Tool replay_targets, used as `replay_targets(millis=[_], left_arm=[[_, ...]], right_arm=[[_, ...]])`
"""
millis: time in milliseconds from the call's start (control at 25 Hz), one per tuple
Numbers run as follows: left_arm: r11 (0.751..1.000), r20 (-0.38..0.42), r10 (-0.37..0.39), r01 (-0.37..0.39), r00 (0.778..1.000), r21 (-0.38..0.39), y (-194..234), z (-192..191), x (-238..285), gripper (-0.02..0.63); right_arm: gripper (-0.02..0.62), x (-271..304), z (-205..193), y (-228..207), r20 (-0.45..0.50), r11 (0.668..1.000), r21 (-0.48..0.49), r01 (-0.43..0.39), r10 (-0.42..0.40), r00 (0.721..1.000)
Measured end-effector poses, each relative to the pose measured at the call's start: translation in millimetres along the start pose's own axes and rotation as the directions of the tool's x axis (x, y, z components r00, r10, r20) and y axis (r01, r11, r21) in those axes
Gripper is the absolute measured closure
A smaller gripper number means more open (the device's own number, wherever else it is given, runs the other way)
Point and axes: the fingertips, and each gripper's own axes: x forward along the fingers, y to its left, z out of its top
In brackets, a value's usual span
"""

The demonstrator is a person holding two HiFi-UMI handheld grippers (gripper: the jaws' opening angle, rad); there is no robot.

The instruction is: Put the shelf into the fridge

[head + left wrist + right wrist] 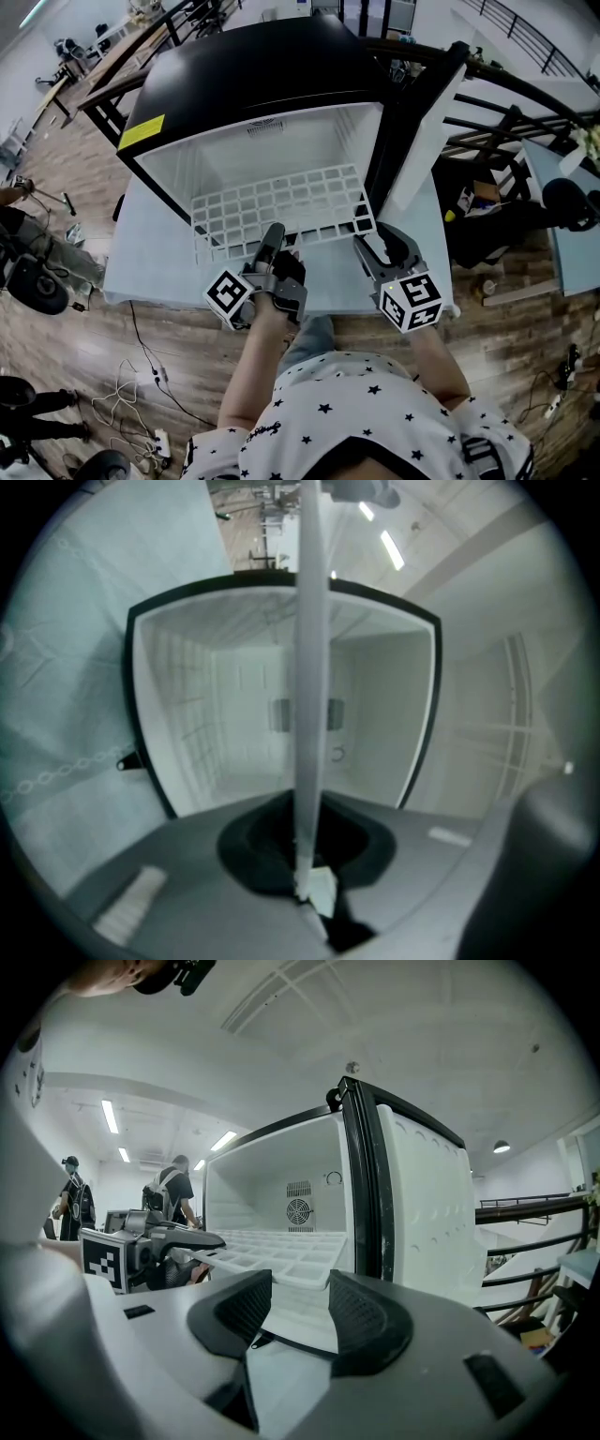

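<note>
A black fridge (253, 75) stands on a white table (150, 267), its door (422, 122) swung open to the right. The white grid shelf (281, 206) lies level, part way into the cavity, with its front edge sticking out. My left gripper (273, 242) is shut on the middle of that front edge. In the left gripper view the shelf (309, 667) shows edge-on as a white strip clamped between the jaws (305, 855). My right gripper (367, 251) is open at the shelf's front right corner (281, 1251), and its pads (370, 1321) do not press on it.
The fridge's white inner walls (234, 696) have side ledges. The open door (422, 1213) stands close on the right of my right gripper. Black railings (525, 94) and a low table lie to the right, and cables (141, 394) lie on the wooden floor. People (178, 1185) stand far behind.
</note>
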Motion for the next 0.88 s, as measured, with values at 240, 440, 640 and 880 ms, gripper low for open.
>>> replay_targets(millis=[240,440,640,880], left_arm=[[1.0,0.002,0.001,-0.001,1.0,0.005,2.2,1.5,3.4,0.577],[1.0,0.006,-0.005,0.005,1.0,-0.007,-0.2,5.0,8.5,0.577],[1.0,0.015,0.001,-0.001,1.0,-0.006,2.0,11.4,15.6,0.577],[1.0,0.02,-0.001,0.001,1.0,-0.004,2.5,18.1,25.9,0.577]], right_arm=[[0.399,3.2,-0.7,-2.3,0.001,1.0,-0.003,-0.006,0.006,1.0],[0.399,7.6,1.6,-3.0,0.008,1.0,0.004,0.0,0.0,1.0],[0.399,15.0,3.3,-5.5,0.013,1.0,0.005,0.004,-0.005,1.0],[0.402,24.4,5.1,-9.4,0.012,1.0,0.009,0.01,-0.01,1.0]])
